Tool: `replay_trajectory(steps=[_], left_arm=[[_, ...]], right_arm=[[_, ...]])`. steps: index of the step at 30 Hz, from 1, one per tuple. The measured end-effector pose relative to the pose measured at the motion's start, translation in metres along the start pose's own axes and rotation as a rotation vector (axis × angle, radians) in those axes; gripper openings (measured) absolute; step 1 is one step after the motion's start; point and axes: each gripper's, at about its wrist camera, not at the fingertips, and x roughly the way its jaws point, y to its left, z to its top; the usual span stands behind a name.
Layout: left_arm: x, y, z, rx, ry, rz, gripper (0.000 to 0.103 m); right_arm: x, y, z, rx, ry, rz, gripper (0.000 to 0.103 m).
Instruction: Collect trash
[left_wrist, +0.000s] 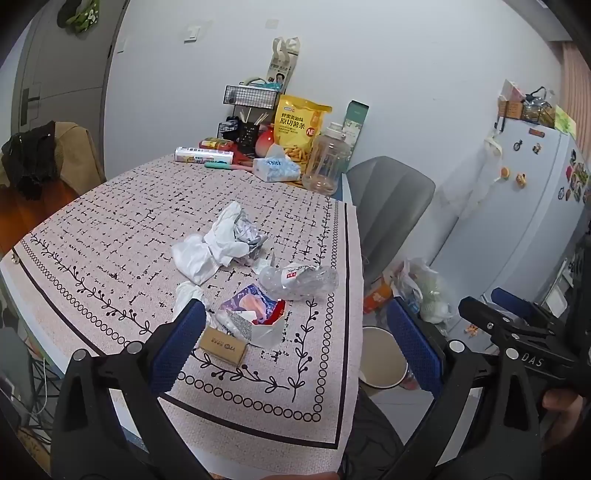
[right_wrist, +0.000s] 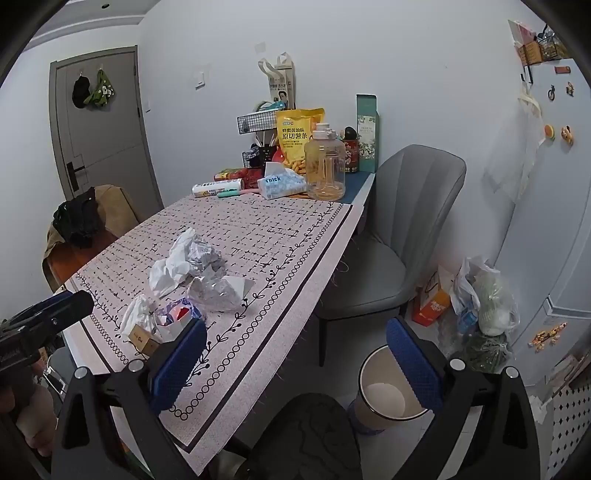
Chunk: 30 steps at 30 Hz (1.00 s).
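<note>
Basically both jaws wide, empty: left gripper (left_wrist: 295, 339) aimed at desk (left_wrist: 110, 229) trash pile (left_wrist: 236, 266), right gripper (right_wrist: 295, 354) nearer floor bin (right_wrist: 388, 391), ready.

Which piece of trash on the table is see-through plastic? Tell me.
The crushed clear bottle, lying on its side nearest the table's right edge. The crumpled white paper, small brown box and open carton are all opaque.

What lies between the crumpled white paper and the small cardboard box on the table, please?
In the left wrist view, a torn colourful wrapper sits between the crumpled white paper and the cardboard box.
</note>
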Motion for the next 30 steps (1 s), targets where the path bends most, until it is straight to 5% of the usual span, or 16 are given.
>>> replay_trajectory(steps=[30], left_arm=[[-0.0067, 0.0018, 0.0028, -0.004, -0.024, 0.005, 0.097]], right_arm=[[0.0004, 0.0002, -0.005, 0.015, -0.01, 0.034, 0.095]])
